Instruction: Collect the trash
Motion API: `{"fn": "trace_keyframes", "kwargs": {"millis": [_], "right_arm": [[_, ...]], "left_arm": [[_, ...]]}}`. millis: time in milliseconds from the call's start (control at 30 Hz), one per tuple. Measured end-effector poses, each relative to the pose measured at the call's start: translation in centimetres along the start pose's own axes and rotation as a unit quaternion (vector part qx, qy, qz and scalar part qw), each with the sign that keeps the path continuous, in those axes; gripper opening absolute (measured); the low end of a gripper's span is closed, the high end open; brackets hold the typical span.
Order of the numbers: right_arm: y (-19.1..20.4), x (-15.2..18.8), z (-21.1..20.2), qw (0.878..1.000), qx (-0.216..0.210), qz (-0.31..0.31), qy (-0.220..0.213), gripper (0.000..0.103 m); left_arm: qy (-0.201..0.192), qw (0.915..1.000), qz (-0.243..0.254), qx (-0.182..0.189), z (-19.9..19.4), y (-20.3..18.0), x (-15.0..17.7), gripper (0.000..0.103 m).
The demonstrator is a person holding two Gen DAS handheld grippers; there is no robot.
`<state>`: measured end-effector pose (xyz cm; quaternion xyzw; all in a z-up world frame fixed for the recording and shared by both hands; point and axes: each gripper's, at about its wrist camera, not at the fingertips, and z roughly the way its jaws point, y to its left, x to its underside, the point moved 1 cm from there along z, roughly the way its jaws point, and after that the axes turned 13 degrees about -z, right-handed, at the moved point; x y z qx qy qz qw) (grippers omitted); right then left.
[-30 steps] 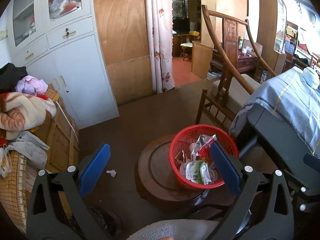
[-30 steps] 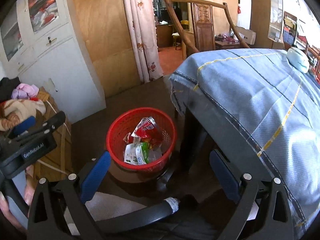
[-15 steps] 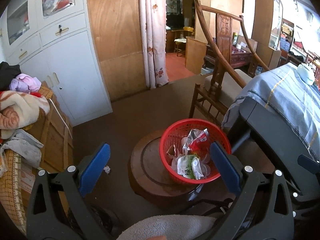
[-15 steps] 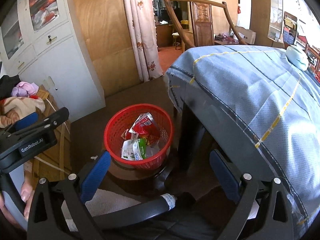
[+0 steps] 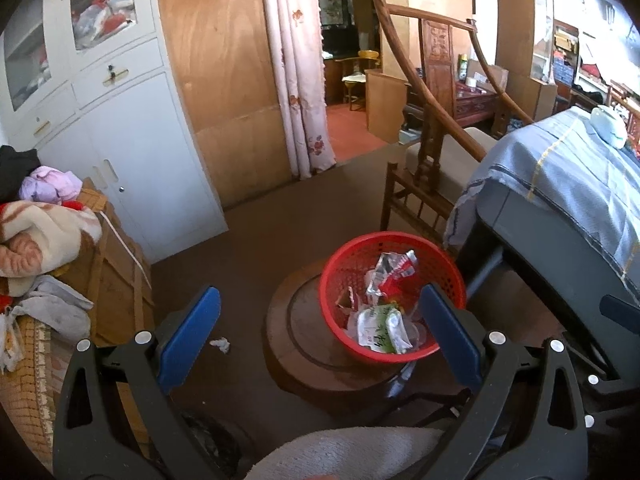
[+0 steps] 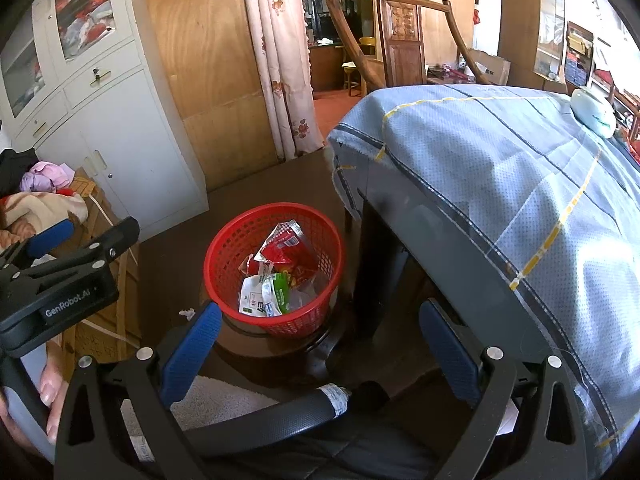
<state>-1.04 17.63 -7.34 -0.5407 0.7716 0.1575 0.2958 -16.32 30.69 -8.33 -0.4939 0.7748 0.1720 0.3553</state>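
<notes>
A red mesh basket [image 5: 340, 264] [image 6: 224, 248] stands on a round wooden stool [image 5: 304, 344], with several crumpled wrappers [image 5: 384, 316] [image 6: 276, 276] inside it. A small white scrap of paper [image 5: 220, 344] [image 6: 187, 313] lies on the brown floor left of the stool. My left gripper [image 5: 320, 320] hangs open above the stool, nothing between its blue pads. My right gripper [image 6: 320, 328] is open too, above and in front of the basket. In the right wrist view the left gripper's body [image 6: 60, 280] shows at the left edge, held by a hand [image 6: 48, 396].
A table under a blue-grey cloth [image 6: 500, 184] [image 5: 560, 184] stands right of the basket. A wooden chair [image 5: 432, 148] is behind it. White cabinets [image 5: 120, 128] line the left wall, with a box piled with blankets [image 5: 44, 232] in front. A black armrest [image 6: 260, 420] lies below.
Both grippers have drawn back and up from the basket, which now looks smaller and lower in both views. The scrap on the floor has come into the right wrist view.
</notes>
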Motion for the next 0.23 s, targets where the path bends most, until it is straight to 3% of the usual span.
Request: {"fn": "trace_keyframes", "kwargs": {"millis": [233], "right_arm": [[-0.16, 0.23, 0.0, 1.0, -0.001, 0.003, 0.001, 0.097]], "left_arm": [[0.004, 1.0, -0.007, 0.004, 0.05, 0.21, 0.0, 0.096]]}}
